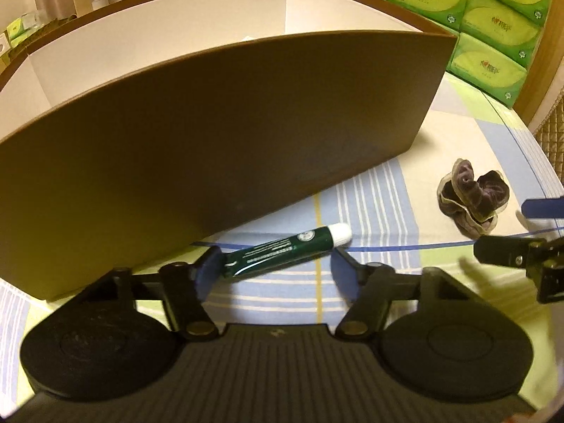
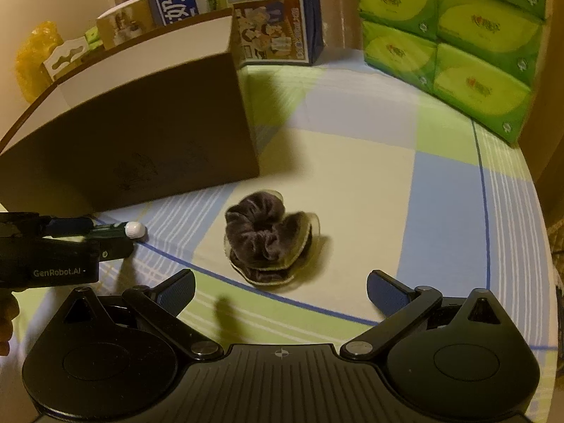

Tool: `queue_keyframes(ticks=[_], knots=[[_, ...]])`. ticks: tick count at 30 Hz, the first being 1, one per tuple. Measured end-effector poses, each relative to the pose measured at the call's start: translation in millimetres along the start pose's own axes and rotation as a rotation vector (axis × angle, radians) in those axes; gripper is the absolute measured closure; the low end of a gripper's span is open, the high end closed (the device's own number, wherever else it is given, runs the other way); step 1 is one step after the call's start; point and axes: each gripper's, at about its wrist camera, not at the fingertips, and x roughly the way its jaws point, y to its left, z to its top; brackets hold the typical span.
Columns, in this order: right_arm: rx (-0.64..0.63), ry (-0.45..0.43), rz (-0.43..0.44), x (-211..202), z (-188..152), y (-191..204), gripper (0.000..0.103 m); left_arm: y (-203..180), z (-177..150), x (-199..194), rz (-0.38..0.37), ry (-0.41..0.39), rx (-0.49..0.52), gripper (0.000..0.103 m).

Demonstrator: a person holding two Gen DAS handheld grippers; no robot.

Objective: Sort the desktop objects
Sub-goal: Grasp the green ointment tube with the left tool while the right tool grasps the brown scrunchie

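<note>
2 items on tablecloth (image 1: 370,190): green tube (image 1: 282,252) lies crosswise btwn part-closed left gripper (image 1: 273,264) pads, cap rightward, by brown box (image 1: 211,134); scrunchie (image 2: 269,241) just ahead of open, empty right gripper (image 2: 280,290).

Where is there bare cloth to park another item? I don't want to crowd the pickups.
Free: the patch between the brown box, the tissue packs and the scrunchie. Crowded: the strip along the box front, where the tube lies.
</note>
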Motion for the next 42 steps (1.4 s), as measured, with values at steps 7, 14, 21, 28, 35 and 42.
queue_keyframes(ticks=[7,14,21,28,35,42], knots=[[-0.078,-0.023,-0.004,3.0,7.1,7.4,0.002,12.1,-6.2,-9.2,-0.018,0.019,0.026,0.060],[-0.070,-0.016,-0.018,1.5,3.7,4.8,0.002,-1.5,-7.4,-18.1,-0.057,0.009,0.234,0.060],[-0.027,0.009,-0.050,-7.2,-9.6,-6.4,0.002,-11.2,1.8,-7.1,-0.074,-0.028,0.357,0.049],[0.044,0.037,-0.075,-17.3,-25.3,-24.3,0.002,-10.3,8.2,-5.4,-0.205,0.037,0.354,0.082],[0.040,0.045,-0.074,-19.1,-28.7,-26.9,0.002,-20.4,9.8,-4.8,-0.200,0.077,0.317,0.085],[0.008,0.034,-0.042,-15.5,-21.6,-16.4,0.002,-24.6,13.7,-2.4,-0.149,0.085,0.270,0.090]])
